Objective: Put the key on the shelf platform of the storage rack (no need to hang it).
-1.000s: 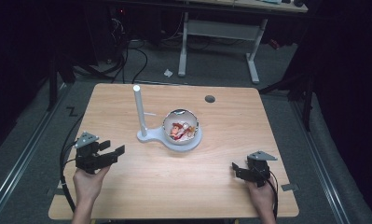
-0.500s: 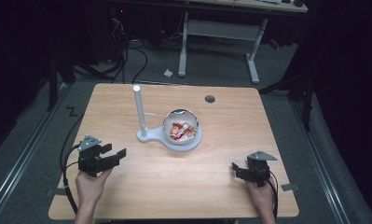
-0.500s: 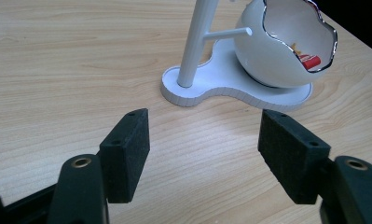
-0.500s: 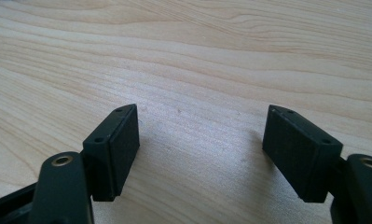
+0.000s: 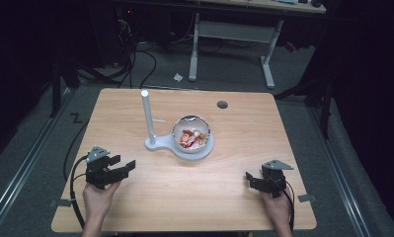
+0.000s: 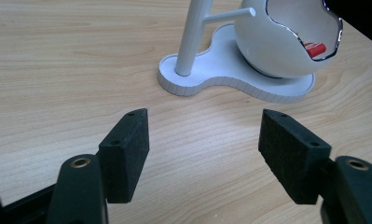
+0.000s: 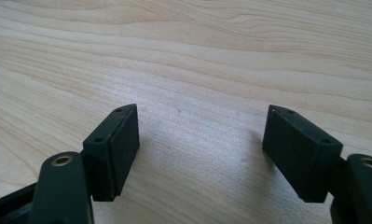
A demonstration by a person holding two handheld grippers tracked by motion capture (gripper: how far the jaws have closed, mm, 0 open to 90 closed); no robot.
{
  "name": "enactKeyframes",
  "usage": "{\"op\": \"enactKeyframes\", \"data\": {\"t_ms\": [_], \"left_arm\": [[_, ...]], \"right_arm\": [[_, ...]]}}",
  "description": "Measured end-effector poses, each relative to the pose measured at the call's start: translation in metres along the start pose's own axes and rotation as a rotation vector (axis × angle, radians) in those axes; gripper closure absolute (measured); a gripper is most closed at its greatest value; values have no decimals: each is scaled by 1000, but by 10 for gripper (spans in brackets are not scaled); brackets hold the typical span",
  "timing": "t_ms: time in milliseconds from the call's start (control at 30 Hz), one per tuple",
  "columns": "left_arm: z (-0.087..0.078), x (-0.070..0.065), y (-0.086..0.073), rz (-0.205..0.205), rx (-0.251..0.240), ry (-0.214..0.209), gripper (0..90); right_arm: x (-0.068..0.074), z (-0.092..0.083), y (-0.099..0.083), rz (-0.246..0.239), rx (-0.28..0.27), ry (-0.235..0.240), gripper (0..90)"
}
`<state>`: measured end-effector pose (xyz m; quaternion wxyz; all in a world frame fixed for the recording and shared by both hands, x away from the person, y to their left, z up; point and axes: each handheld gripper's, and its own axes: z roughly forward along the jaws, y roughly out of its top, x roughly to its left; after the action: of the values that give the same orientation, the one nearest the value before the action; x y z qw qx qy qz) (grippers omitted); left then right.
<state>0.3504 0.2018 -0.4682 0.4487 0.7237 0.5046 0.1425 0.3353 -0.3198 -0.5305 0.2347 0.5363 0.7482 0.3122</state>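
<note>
High view puts the white stand (image 5: pixel 157 143) with its glossy bowl (image 5: pixel 191 133) mid-worktop (image 5: pixel 283 133), far from both open, empty tongs, left (image 5: pixel 121 167) and right (image 5: pixel 250 178). I judge it rigid, slippery, breakable; I'd grip the post (image 6: pixel 193 37).

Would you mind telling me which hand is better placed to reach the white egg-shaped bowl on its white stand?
Left. The left gripper points open-jawed at the white egg-shaped bowl and its white stand, while the right gripper faces bare wooden table.
</note>
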Motion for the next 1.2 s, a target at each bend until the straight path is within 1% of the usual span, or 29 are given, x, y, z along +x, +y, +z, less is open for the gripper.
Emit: {"op": "enactKeyframes", "data": {"t_ms": [133, 200, 367, 500, 567, 767, 867, 1000, 1067, 1200], "left_arm": [[3, 0, -3, 3, 11, 1, 340], [4, 0, -4, 1, 9, 0, 339], [9, 0, -8, 0, 27, -1, 338], [13, -1, -11, 10, 35, 4, 338], [15, -2, -13, 5, 39, 1, 338], [21, -2, -19, 16, 63, 14, 338], [24, -2, -22, 10, 68, 16, 338], [29, -2, -26, 11, 82, 20, 338], [32, -3, -28, 25, 91, 32, 338], [36, -4, -31, 27, 93, 38, 337]], "right_arm": [[0, 0, 0, 0, 0, 0, 275], [0, 0, 0, 0, 0, 0, 275], [0, 0, 0, 0, 0, 0, 274], [0, 0, 0, 0, 0, 0, 275], [0, 0, 0, 0, 0, 0, 275], [0, 0, 0, 0, 0, 0, 275], [0, 0, 0, 0, 0, 0, 275], [0, 0, 0, 0, 0, 1, 275], [0, 0, 0, 0, 0, 0, 275], [0, 0, 0, 0, 0, 0, 275]]}}
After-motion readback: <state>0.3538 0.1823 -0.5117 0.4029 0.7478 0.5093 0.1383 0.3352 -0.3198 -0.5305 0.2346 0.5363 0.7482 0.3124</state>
